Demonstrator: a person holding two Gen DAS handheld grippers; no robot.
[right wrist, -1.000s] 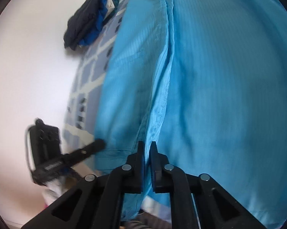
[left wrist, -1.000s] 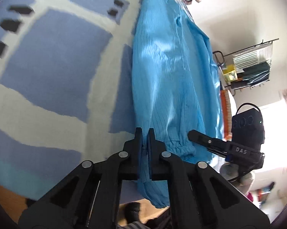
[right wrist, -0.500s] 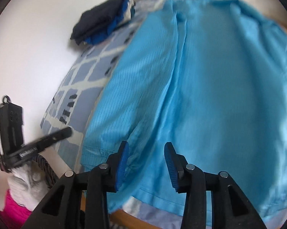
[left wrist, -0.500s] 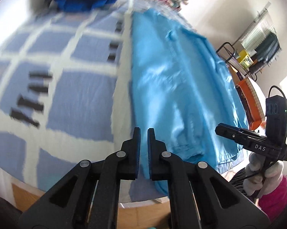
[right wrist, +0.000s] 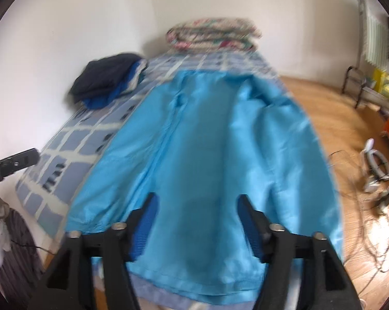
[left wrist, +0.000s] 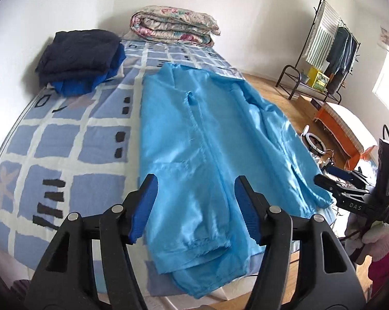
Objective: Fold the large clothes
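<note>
Blue, glossy fabric: the large jacket (left wrist: 207, 149) lay lengthwise on the checked bed cover (left wrist: 73, 139), and we take it as our landmark throughout. We judged the fold partly done: the jacket's left side appeared turned in along a straight edge, with a cuffed sleeve end (left wrist: 202, 242) lying on top near the hem, while its right side spread loose towards the bed's edge over the wooden floor (right wrist: 349, 139). We judged that this right side, and then a crosswise fold from hem to collar, remained.

Both tools were free of cloth. The left gripper (left wrist: 195, 206) had just been opening and stood wide apart above the hem, nothing between its jaws. The right gripper (right wrist: 197, 222) had likewise just been opening, empty, above the hem.

Left of the jacket we had bare cover for laying a fold. Beyond its collar sat a dark folded pile (left wrist: 80, 54) and a rolled floral quilt (left wrist: 173, 23), well apart. Right of it, cables and a ring lamp (right wrist: 375, 160) cluttered the floor, and the hem overhung the bed's near edge.
</note>
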